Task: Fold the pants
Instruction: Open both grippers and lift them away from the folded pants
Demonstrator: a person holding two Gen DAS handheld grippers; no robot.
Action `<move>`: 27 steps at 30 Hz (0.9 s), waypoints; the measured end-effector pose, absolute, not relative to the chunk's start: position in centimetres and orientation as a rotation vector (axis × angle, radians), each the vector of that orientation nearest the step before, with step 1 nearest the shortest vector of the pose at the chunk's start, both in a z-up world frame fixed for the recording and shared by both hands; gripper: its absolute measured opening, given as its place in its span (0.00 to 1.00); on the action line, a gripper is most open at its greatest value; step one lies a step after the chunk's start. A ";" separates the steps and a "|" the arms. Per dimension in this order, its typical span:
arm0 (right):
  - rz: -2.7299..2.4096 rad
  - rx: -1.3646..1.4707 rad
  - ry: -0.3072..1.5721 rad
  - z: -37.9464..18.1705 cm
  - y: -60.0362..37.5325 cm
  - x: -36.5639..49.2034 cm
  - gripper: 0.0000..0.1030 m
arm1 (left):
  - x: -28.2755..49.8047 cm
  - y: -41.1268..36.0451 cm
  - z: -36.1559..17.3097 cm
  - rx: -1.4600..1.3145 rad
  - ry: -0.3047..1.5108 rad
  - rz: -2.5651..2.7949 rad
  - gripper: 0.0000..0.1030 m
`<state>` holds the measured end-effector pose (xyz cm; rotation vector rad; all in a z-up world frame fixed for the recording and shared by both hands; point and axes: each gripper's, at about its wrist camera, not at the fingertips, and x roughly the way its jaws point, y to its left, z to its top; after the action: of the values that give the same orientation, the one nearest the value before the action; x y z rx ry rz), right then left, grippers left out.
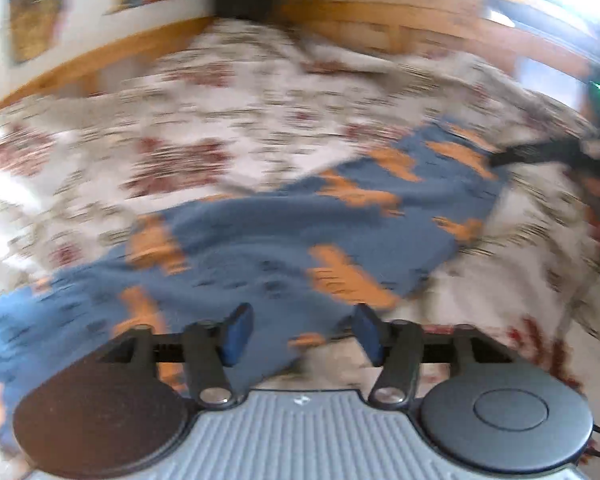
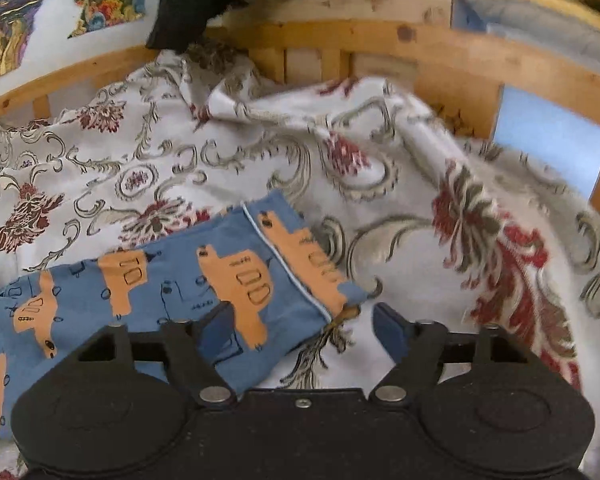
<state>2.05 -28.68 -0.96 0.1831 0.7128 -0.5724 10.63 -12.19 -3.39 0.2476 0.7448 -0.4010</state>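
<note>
Pants [image 2: 172, 280]: blue, orange vehicle print, lying flat on the patterned bedspread [image 2: 400, 208], on the near part of the bed, well short of the wooden bed frame [image 2: 420, 52]

Right gripper [image 2: 304, 332]: fingers spread wide, holding nothing; one finger lies over the pants' piped end, the other over bare bedspread just beside it

Left gripper [image 1: 302, 334]: fingers likewise apart, empty, low over the pants' near edge; view heavily motion-blurred, so contact cannot be judged

Step, as judged: positioning for a grasp; no fold visible in either view yet

Next move calls for: each gripper to straddle an edge of the cloth, pinch through both layers, then lift and carry that end over along the pants' length
</note>
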 end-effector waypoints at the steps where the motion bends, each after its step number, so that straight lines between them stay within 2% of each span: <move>1: -0.561 0.152 0.695 -0.8 -28.2 2.1 0.86 | 11.0 -11.3 -3.3 0.221 0.750 -0.341 0.76; 4: -0.484 0.082 0.652 -0.6 -26.5 2.5 0.95 | 12.7 -8.6 -3.1 0.123 0.783 -0.166 0.83; 9: -0.281 -0.091 0.566 -0.1 -22.9 4.3 0.97 | 17.1 -5.5 -1.7 -0.132 0.855 -0.052 0.83; 11: -0.192 -0.169 0.531 0.3 -21.5 5.5 0.97 | 18.9 -4.8 -1.5 -0.244 0.898 -0.049 0.79; 16: 0.030 -0.295 0.456 0.5 -19.7 9.5 0.97 | 23.0 -2.9 -2.7 -0.518 1.028 0.022 0.62; 18: 0.092 -0.321 0.442 0.3 -19.1 11.1 0.97 | 24.0 -2.1 -3.7 -0.570 1.079 0.086 0.57; 20: 0.144 -0.330 0.437 0.0 -18.6 12.9 0.96 | 24.7 -1.6 -4.8 -0.600 1.120 0.138 0.48; 21: 0.166 -0.330 0.436 -0.1 -18.5 13.6 0.95 | 25.0 -1.5 -5.4 -0.603 1.138 0.159 0.33; 22: 0.203 -0.327 0.438 -0.2 -18.3 14.6 0.92 | 25.2 -1.6 -5.8 -0.596 1.152 0.178 0.13; 23: 0.234 -0.320 0.445 -0.3 -18.3 15.3 0.90 | 25.2 -1.5 -6.1 -0.586 1.155 0.187 0.08; 24: 0.276 -0.303 0.460 -0.3 -18.3 16.1 0.85 | 25.0 -1.4 -6.3 -0.588 1.145 0.184 0.03; 27: 0.470 -0.199 0.539 0.0 -18.8 19.5 0.77 | 23.8 -1.4 -5.9 -0.559 1.100 0.148 0.01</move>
<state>19.52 -18.77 0.02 -0.1989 0.5394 0.4701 23.81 -1.44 -5.92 -0.5589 1.1000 0.1476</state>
